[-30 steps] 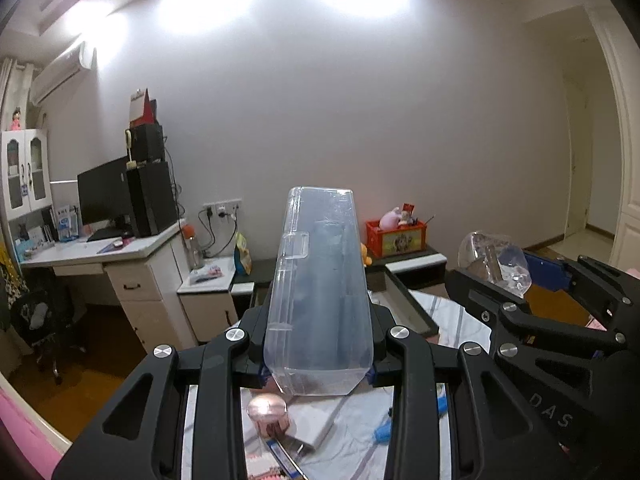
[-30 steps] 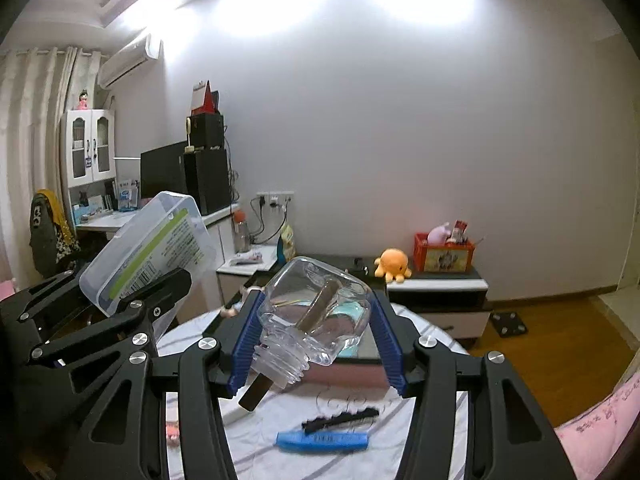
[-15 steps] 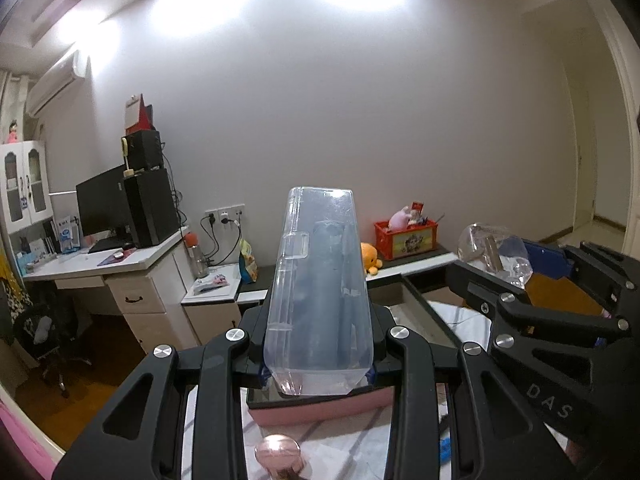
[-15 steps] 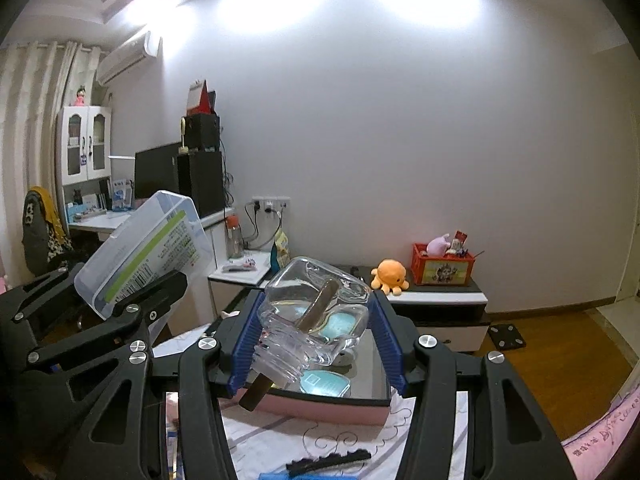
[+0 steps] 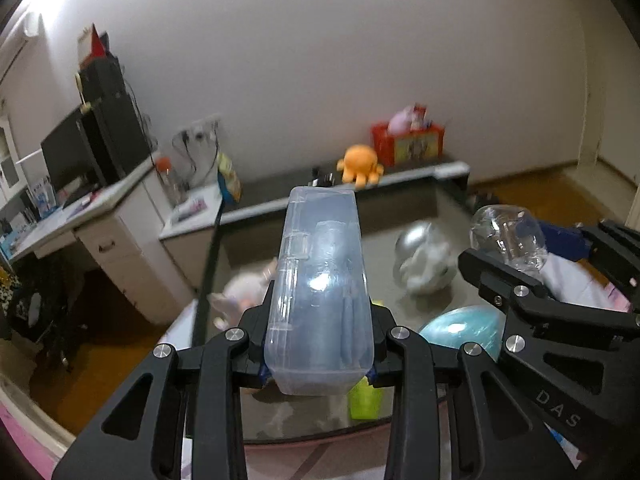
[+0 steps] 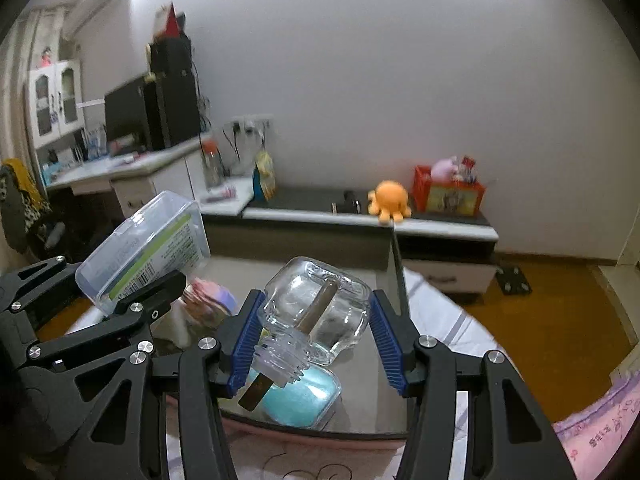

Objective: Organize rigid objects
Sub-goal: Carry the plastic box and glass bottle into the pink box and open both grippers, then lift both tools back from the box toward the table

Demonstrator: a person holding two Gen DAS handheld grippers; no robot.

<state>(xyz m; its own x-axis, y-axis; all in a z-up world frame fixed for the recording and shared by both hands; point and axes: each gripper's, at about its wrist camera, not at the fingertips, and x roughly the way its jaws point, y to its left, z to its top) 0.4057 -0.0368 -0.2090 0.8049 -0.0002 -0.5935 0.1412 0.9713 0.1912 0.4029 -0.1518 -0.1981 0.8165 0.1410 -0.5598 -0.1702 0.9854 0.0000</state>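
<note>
My left gripper [image 5: 318, 354] is shut on a clear plastic case [image 5: 320, 288] with grey contents, held upright over a pink-rimmed storage box [image 5: 304, 438]. The case also shows in the right wrist view [image 6: 148, 252], with a green label. My right gripper [image 6: 314, 344] is shut on a clear glass bottle [image 6: 320, 312] with a brown stick through its neck. The bottle shows in the left wrist view [image 5: 508, 236] too. Both hang over the box [image 6: 360, 428], close side by side.
Inside the box lie a turquoise container [image 6: 298, 398], a silver-white ball [image 5: 424, 264], a green piece [image 5: 366, 398] and a pale plush [image 5: 244, 294]. Behind are a low cabinet [image 6: 400, 224] with an orange octopus toy [image 6: 390, 202] and a desk [image 5: 100, 216].
Both grippers have tilted down and moved forward over the box; its inside now fills the lower views. The grips on the case and bottle are unchanged.
</note>
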